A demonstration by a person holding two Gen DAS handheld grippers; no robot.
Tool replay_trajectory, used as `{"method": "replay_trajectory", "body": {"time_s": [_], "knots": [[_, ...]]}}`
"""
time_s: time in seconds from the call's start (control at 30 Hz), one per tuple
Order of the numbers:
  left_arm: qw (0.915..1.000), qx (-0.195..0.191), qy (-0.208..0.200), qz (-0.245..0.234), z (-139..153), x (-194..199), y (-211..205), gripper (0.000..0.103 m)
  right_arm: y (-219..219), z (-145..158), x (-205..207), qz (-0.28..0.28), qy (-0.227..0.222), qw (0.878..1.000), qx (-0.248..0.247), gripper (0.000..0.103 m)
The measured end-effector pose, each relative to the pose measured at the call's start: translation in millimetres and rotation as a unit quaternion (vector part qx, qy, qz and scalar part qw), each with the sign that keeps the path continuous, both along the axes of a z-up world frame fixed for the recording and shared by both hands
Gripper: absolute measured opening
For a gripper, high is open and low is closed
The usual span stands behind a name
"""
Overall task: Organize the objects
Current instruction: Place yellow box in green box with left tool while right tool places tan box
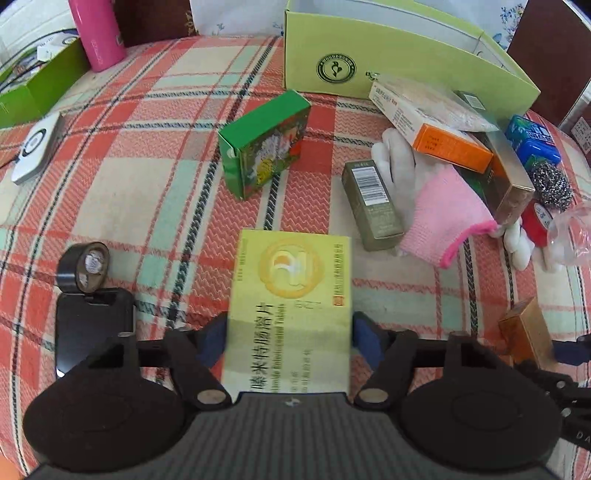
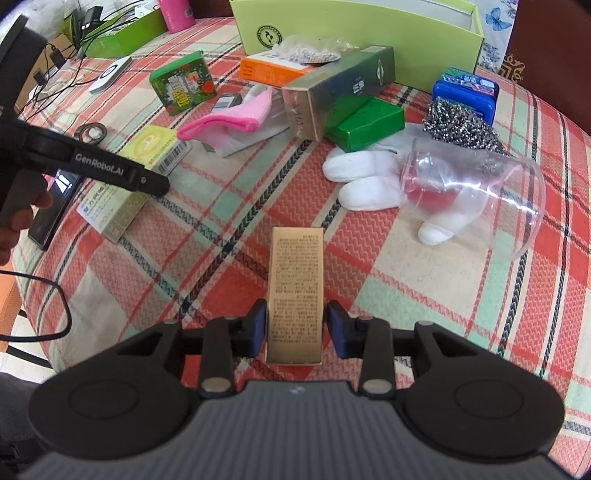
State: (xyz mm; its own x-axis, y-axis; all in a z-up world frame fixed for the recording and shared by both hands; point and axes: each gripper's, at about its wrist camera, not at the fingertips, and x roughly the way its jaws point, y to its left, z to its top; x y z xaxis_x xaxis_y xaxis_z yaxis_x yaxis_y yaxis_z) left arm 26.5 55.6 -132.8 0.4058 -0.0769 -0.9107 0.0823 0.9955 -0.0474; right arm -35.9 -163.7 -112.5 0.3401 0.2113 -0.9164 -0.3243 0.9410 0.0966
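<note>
Right in front of the left gripper (image 1: pixel 290 332) is a yellow medicine box (image 1: pixel 291 306). Its blue pads sit on both sides of the box and press on it, so the jaws stand fairly wide and hold it. The right gripper (image 2: pixel 295 328) holds a thin gold box (image 2: pixel 295 291). Its jaws are nearly closed, with the pads tight on the two long sides.

Both boxes are well short of the big light-green box (image 1: pixel 369 55), which stands open at the far edge of the checked cloth (image 1: pixel 147 147). That looks like the place where things should go. I can see only a bit of its white inside, and nothing shows in there, but most of the inside is hidden.

So the tidy-up looks like it has just started. Lots of things lie loose on the cloth in front of the big light-green box. A green picture box (image 1: pixel 266 144) sits just in front of its left corner. An orange and white box (image 1: pixel 432 122) leans right by its front wall. A pink glove (image 1: pixel 447 218), a white glove (image 2: pixel 373 177), a steel scrubber (image 2: pixel 458 122), a blue case (image 2: pixel 469 92) and a clear plastic cup (image 2: pixel 476 199) on its side lie nearer than that.

A darker green box (image 1: pixel 40 88) stands far to the left of the big one, beside a pink bottle (image 1: pixel 96 33). I cannot tell what is in it.
</note>
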Motion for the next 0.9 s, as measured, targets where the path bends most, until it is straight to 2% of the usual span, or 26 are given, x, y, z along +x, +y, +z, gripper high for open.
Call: {"method": "replay_trajectory", "body": {"time_s": [0.13,0.4,0.67,0.83,0.9], "knots": [[0.9995,-0.032,-0.002,-0.005,17,-3,4,0.069,1,5,1,0.006,0.002,1.000,0.003,0.029],[0.9931,-0.086,-0.076,-0.023,91,6,-2,0.069,-8,59,16,-0.008,-0.058,0.997,0.057,0.029],[0.9777,-0.149,-0.144,-0.035,151,56,-25,0.069,-21,115,68,-0.038,-0.136,0.987,0.081,0.029],[0.9699,-0.170,-0.169,-0.045,170,103,-45,0.069,-34,131,113,-0.062,-0.169,0.980,0.084,0.029],[0.9694,-0.170,-0.171,-0.048,172,122,-53,0.069,-37,136,129,-0.067,-0.180,0.978,0.081,0.029]]}}
